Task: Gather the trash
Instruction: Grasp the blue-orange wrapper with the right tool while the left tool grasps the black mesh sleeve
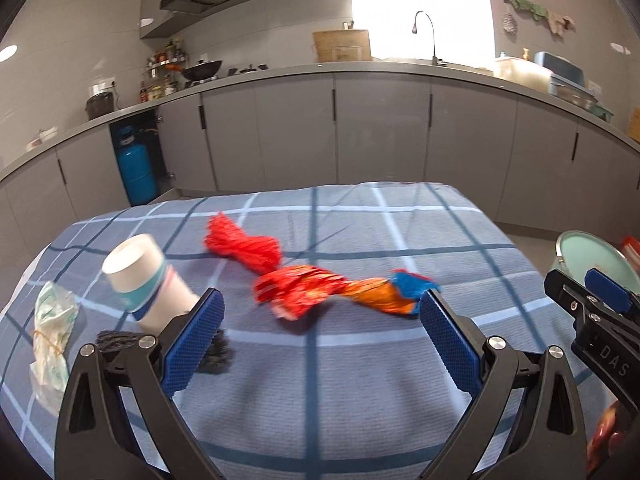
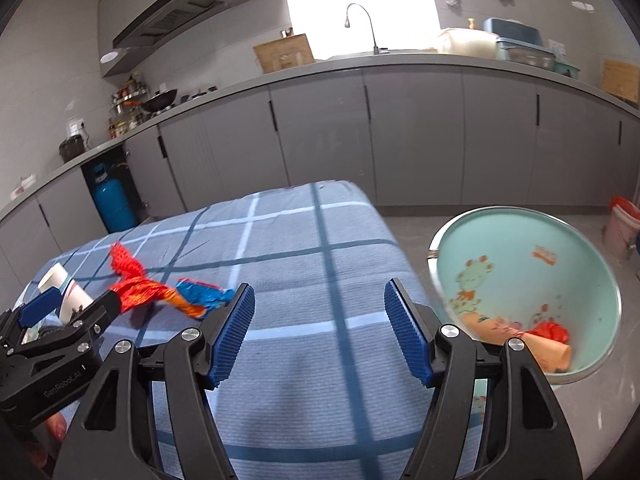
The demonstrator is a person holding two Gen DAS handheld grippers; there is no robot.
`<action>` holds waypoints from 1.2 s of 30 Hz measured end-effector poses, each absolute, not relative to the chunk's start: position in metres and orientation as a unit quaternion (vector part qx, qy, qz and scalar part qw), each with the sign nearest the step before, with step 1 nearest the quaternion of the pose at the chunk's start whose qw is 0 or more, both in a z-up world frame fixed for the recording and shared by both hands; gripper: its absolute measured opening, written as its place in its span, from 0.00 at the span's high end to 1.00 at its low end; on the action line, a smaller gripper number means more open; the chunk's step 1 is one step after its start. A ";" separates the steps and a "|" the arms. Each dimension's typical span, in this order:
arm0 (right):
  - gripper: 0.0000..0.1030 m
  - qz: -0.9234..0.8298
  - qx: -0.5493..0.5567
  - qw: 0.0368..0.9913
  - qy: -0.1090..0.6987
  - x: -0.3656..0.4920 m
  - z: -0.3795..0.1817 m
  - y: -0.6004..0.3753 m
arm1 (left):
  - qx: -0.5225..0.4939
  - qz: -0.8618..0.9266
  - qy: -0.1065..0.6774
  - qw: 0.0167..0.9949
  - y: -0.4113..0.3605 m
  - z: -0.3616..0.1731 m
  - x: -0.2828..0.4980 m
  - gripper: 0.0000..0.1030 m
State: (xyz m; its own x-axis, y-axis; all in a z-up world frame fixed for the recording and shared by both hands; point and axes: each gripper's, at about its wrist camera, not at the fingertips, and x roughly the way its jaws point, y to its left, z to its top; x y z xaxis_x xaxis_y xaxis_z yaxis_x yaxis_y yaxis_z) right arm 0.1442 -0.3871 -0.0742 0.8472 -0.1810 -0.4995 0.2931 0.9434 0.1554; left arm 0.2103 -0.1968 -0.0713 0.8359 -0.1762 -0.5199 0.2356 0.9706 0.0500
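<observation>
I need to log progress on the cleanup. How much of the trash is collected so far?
Partly done: the green basin beside the table already holds some wrappers. Nothing is in hand; the left claw and right claw are both open and empty. Left on the checked cloth: the twisted red-orange wrapper, the paper cup, a clear bag and a dark scrap.

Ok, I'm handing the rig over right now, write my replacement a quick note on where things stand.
Left gripper: open, empty, low over the table, facing the wrapper.
Right gripper: open, empty, near the table's right edge, next to the basin.
Done: some trash already lies in the basin, which sits off the table's right side.
Left on the table: the red-orange-blue wrapper, a tipped paper cup, a clear bag at the left edge, and a dark item by the left finger.
</observation>
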 end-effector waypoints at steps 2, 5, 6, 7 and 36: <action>0.35 -0.117 0.105 0.954 0.254 0.149 -0.079 -0.375 | 0.051 -0.095 0.269 0.957 -0.181 -0.074 0.211 0.06; 0.35 -0.103 0.093 0.956 0.260 0.156 -0.080 -0.358 | 0.044 -0.079 0.273 0.958 -0.162 -0.077 0.214 0.06; 0.35 -0.101 0.091 0.956 0.259 0.158 -0.080 -0.354 | 0.042 -0.072 0.277 0.957 -0.152 -0.079 0.216 0.06; 0.35 -0.096 0.087 0.957 0.259 0.161 -0.080 -0.348 | 0.041 -0.067 0.278 0.957 -0.147 -0.080 0.217 0.06; 0.32 -0.018 0.033 0.924 0.380 0.264 -0.108 -0.298 | 0.023 -0.042 0.357 0.933 -0.056 -0.107 0.264 0.08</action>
